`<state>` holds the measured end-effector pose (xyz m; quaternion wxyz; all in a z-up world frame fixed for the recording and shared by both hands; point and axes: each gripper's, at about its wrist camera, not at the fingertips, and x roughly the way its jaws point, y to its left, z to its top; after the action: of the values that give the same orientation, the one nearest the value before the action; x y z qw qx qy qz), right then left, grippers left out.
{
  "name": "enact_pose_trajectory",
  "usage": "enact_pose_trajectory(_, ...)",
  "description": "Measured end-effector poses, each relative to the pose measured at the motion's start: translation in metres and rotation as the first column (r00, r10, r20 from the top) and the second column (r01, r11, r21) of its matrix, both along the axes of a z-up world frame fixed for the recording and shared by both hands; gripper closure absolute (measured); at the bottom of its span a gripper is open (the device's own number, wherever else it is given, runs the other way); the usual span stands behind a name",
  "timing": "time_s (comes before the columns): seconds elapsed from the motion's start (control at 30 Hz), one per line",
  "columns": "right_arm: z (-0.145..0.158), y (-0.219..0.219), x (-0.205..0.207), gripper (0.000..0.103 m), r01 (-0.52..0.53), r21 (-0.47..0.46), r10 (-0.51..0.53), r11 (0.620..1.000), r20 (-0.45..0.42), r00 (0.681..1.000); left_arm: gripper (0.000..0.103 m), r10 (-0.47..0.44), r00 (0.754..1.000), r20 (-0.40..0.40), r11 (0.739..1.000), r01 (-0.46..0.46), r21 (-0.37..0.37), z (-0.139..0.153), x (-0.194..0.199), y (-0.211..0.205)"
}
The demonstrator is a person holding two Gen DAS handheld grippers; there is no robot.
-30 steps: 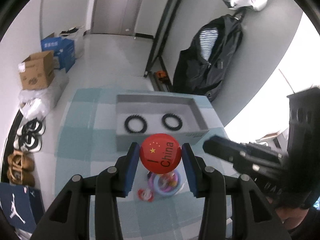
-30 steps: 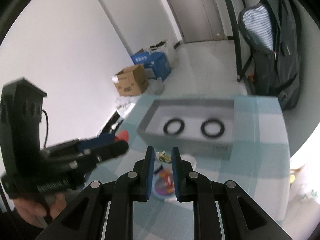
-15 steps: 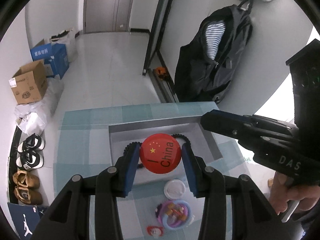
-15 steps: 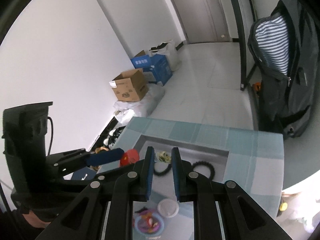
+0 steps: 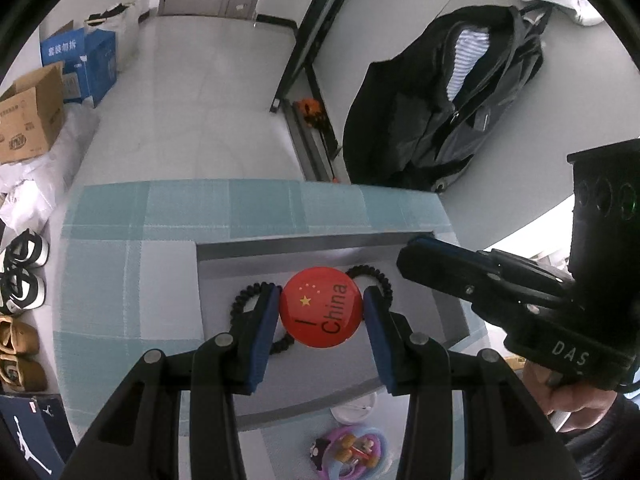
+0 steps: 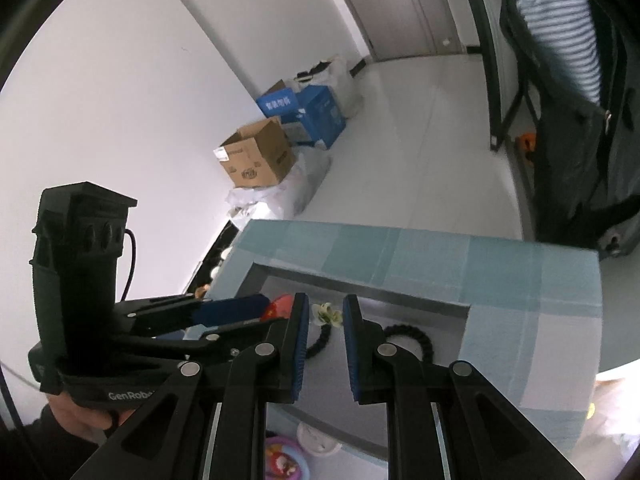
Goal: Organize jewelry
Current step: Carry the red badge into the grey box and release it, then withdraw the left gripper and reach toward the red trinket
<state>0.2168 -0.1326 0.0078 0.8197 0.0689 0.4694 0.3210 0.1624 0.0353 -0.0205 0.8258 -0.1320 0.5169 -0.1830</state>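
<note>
My left gripper [image 5: 321,307] is shut on a round red badge [image 5: 320,307] with a flag and the word China, held above the grey tray [image 5: 312,246]. Two black coiled hair ties [image 5: 372,276] lie in the tray, partly hidden by the badge. My right gripper [image 6: 325,315] is shut on a small white-and-yellow flower piece [image 6: 327,314], also above the grey tray [image 6: 360,286]. The right gripper shows in the left wrist view [image 5: 416,250], and the left one in the right wrist view [image 6: 240,308], close beside each other.
The tray sits on a blue checked tablecloth [image 5: 224,208]. In front of the tray lie a white round lid [image 5: 354,410] and a purple ring with small colourful trinkets [image 5: 352,454]. Cardboard boxes [image 5: 30,116], shoes and a dark hanging jacket [image 5: 440,92] stand beyond the table.
Both grippers have moved forward from above the trinkets to over the tray, each keeping its piece. The tray and hair ties now lie directly under the fingertips.
</note>
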Motion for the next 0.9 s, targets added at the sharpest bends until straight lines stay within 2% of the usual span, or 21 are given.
enact_pose_trajectory(0.33,-0.013,0.003,0.005,0.086,0.003,0.009,-0.002,1.0,-0.054,0.999,0.065,0.003,1.0,-0.026,1.0,-0.004,-0.017,-0.008,0.008,0.0)
enact_pose_trajectory(0.43,-0.012,0.003,0.006,0.084,0.016,0.004,-0.016,1.0,-0.042,0.999,0.065,0.008,0.997,-0.074,0.999,-0.011,-0.042,-0.009,0.011,0.001)
enact_pose_trajectory(0.47,-0.011,0.002,0.006,0.084,0.021,0.007,-0.02,1.0,-0.044,0.999,0.064,0.013,0.997,-0.077,0.998,-0.017,-0.053,-0.009,0.011,0.003)
enact_pose_trajectory(0.5,-0.011,0.0,0.006,0.084,0.023,0.02,-0.022,1.0,-0.047,0.999,0.059,0.015,0.997,-0.072,0.998,-0.019,-0.058,-0.008,0.01,0.004)
enact_pose_trajectory(0.53,-0.01,-0.002,0.006,0.081,0.027,0.026,-0.026,0.999,-0.048,0.999,0.05,0.013,0.998,-0.059,0.998,-0.017,-0.062,-0.005,0.008,0.005)
enact_pose_trajectory(0.6,-0.007,-0.007,0.006,0.071,0.048,0.027,-0.047,0.998,-0.04,0.998,0.042,0.016,0.999,-0.034,0.996,-0.019,-0.082,0.0,0.004,0.007)
enact_pose_trajectory(0.63,-0.006,-0.009,0.006,0.06,0.057,0.03,-0.056,0.998,-0.038,0.998,0.041,0.018,1.0,-0.023,0.996,-0.02,-0.091,0.002,0.003,0.007)
enact_pose_trajectory(0.77,-0.002,-0.02,0.007,0.055,0.086,0.074,-0.083,0.994,-0.044,0.996,0.041,0.028,1.0,-0.006,0.995,-0.029,-0.093,0.006,0.001,0.009)
enact_pose_trajectory(0.9,0.006,-0.026,0.003,0.045,0.1,0.088,-0.098,0.991,-0.021,0.995,0.041,0.035,0.999,0.014,0.997,-0.034,-0.071,0.01,-0.004,0.008)
